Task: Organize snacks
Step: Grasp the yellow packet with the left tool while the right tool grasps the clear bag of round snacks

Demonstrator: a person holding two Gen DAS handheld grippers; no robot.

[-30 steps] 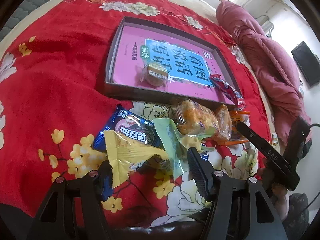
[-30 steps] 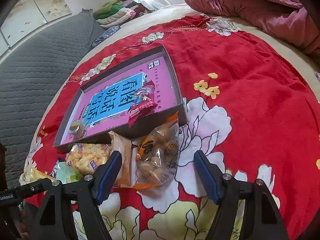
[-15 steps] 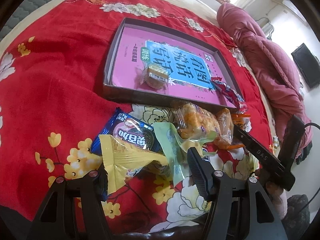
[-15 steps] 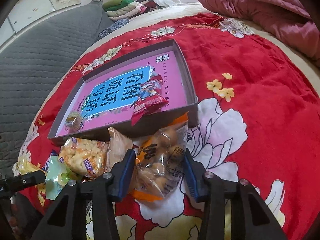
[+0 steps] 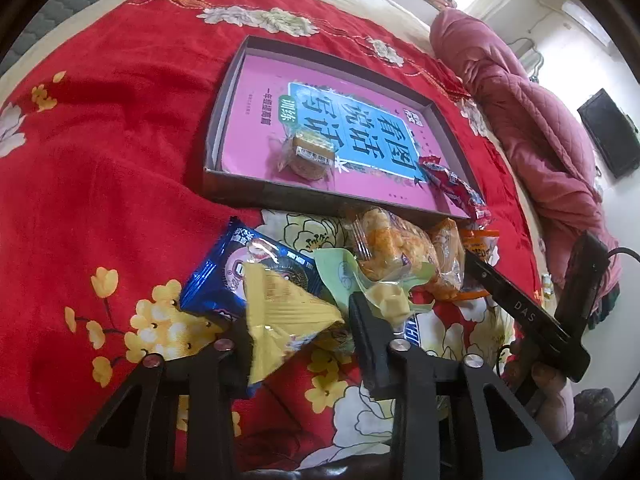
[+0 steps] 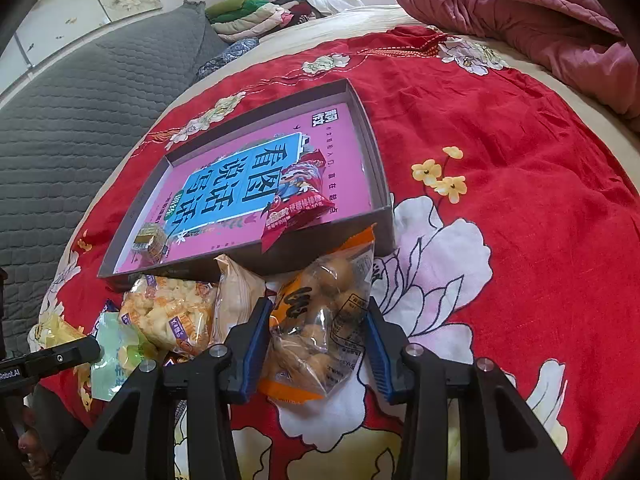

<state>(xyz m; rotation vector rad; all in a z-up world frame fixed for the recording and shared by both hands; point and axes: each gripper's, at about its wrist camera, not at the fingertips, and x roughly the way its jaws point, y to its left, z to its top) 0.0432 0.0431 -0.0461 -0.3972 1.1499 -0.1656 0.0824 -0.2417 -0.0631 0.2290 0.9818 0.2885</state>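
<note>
Snacks heaped on red floral bedspread [image 6: 520, 128], just near of grey tray [image 6: 382, 184]. Left gripper [image 5: 296, 328]: jaws just closed, pinching yellow packet [image 5: 280, 316] atop blue cookie packet [image 5: 216, 280]. Right gripper [image 6: 316, 344]: narrowed, pads pressing orange bag of round snacks [image 6: 320, 320]. Small wrapped cake [image 5: 310, 156] and red packet [image 6: 296, 204] lying in tray.

Snacks piling in front of a shallow box on a bedspread

A shallow box [image 6: 382, 200] is lying on the bedspread [image 6: 500, 128], with a book [image 5: 260, 120] lying flat inside it. A small wrapped cake [image 5: 310, 156] is sitting on the book near the front wall, and a sachet [image 6: 298, 200] is lying on the book and hanging over that wall. Before the box, loose packets are crowding together: a bag of round snacks [image 6: 320, 320], a puffed-snack bag [image 6: 172, 316] at its left, and a biscuit packet [image 5: 224, 276] farther left. A quilt [image 6: 520, 8] is bunching behind the box.
</note>
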